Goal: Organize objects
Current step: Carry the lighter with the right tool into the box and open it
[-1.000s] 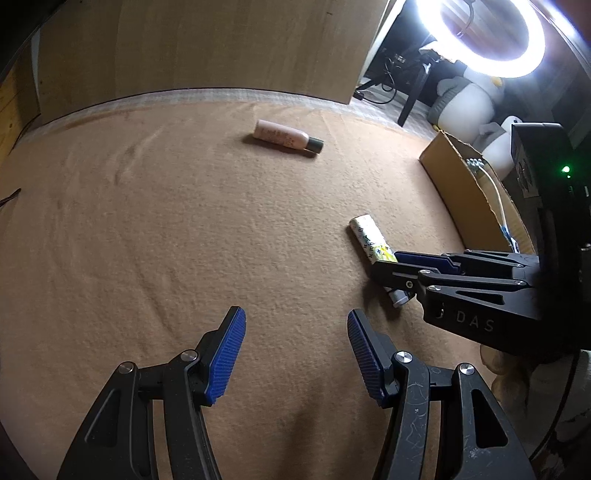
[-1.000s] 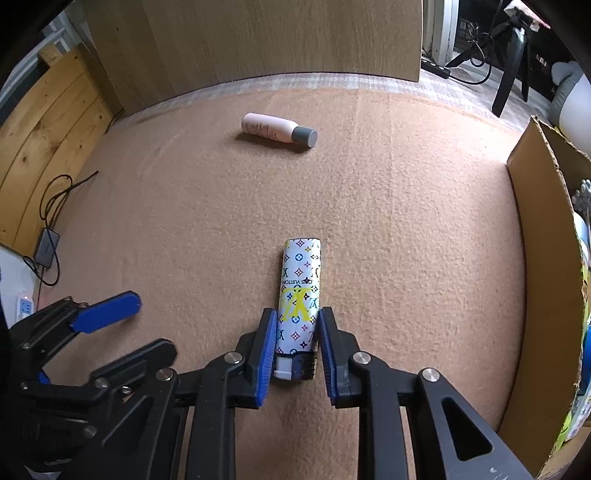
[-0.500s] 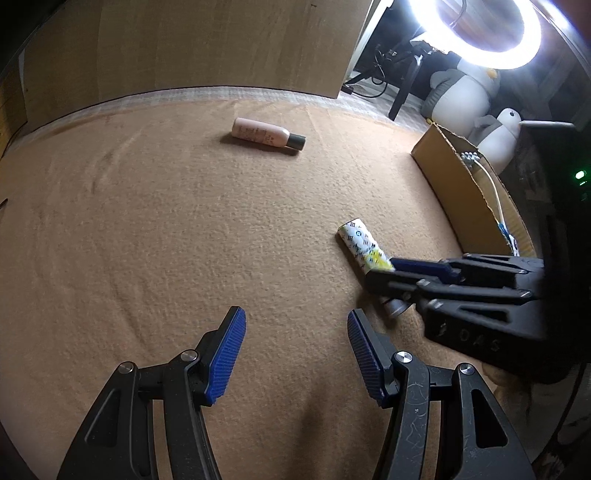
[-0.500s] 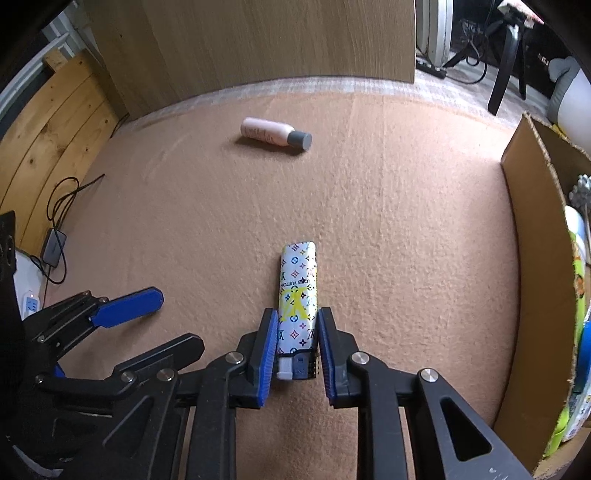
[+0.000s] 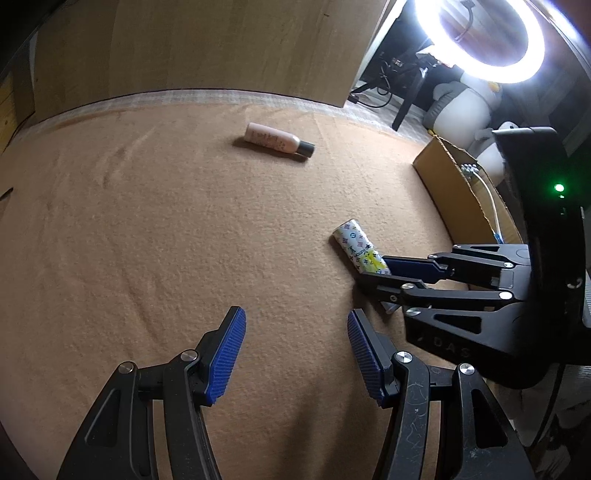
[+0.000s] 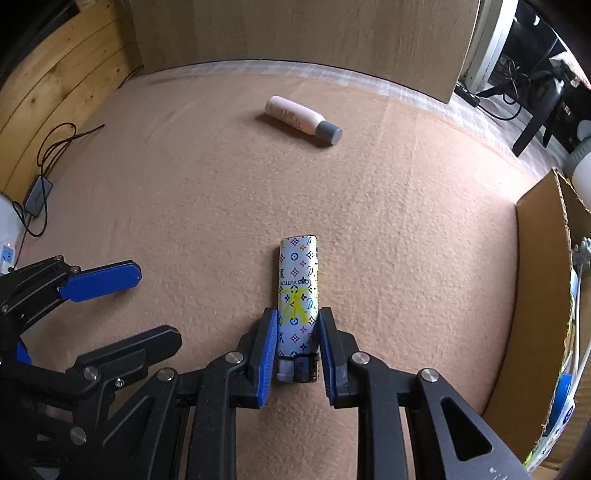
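Observation:
A lighter [image 6: 297, 280] with a white multicoloured logo print lies lengthwise on the tan carpet [image 6: 184, 203]. My right gripper [image 6: 297, 321] is shut on its lower half, blue pads pressing both sides, with the metal head nearest the camera. In the left wrist view the same lighter [image 5: 356, 249] sticks out of the right gripper [image 5: 373, 275] at right. My left gripper [image 5: 295, 321] stands open over bare carpet, nothing between its fingers; it also shows at left as the left gripper [image 6: 157, 306]. A pink bottle [image 6: 299, 118] with a grey cap lies on its side farther back, also seen as the pink bottle [image 5: 279, 142].
An open cardboard box [image 6: 539, 295] holding several items stands at the right edge, box [image 5: 454, 192]. A wooden board [image 6: 295, 33] closes the back. A cable and adapter [image 6: 37, 192] lie off the carpet at left. A ring light [image 5: 480, 37] glares at top right.
The right gripper has rolled slightly while keeping its hold on the lighter, so the box and bottle shifted in its view. The left gripper stays open and has hardly moved.

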`<state>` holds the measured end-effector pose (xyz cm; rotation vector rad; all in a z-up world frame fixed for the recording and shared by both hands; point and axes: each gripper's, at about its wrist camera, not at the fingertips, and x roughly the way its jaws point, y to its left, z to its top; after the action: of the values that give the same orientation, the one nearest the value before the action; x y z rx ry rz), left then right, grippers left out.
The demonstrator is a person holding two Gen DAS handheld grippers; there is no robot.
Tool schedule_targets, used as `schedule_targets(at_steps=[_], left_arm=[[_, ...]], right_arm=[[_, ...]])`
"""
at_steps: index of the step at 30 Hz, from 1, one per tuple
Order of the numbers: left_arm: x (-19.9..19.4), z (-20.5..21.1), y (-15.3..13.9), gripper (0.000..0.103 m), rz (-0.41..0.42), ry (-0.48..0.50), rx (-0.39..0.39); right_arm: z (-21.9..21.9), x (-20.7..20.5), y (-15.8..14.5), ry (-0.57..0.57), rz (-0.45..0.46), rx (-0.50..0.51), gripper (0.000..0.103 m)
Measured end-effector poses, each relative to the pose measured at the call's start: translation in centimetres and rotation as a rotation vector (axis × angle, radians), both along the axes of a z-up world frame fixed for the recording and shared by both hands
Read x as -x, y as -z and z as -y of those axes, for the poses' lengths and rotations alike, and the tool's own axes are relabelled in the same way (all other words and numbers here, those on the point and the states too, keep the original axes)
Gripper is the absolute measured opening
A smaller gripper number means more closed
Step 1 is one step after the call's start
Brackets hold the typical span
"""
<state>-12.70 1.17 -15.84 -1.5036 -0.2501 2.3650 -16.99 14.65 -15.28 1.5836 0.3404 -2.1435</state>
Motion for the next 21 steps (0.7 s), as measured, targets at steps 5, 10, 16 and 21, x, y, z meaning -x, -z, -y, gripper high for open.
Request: schedule_targets(at_steps=[5,10,16,21], left_arm=[[0.1,1.1,0.1,0.061,0.004,-0.021,-0.007],[0.3,1.2,-0.4,0.061,-0.003,-0.027,-0.010],[0.3,0.3,-1.4,0.061,-0.021,-0.010,0.007],[0.3,-0.6,-2.1,0.061,-0.035,0.004,0.028]], right_arm=[[-0.9,-0.5,-1.2,0.026,-0.022,0.059,0.020],[-2.1,-1.1,-3.5,0.045,-0.078,0.086,0.020],[-6.5,-0.2,-6.9,0.118,-0.136,0.118,0.020],[-11.5,0.8,-8.5,0.207,-0.171,0.116,0.020]])
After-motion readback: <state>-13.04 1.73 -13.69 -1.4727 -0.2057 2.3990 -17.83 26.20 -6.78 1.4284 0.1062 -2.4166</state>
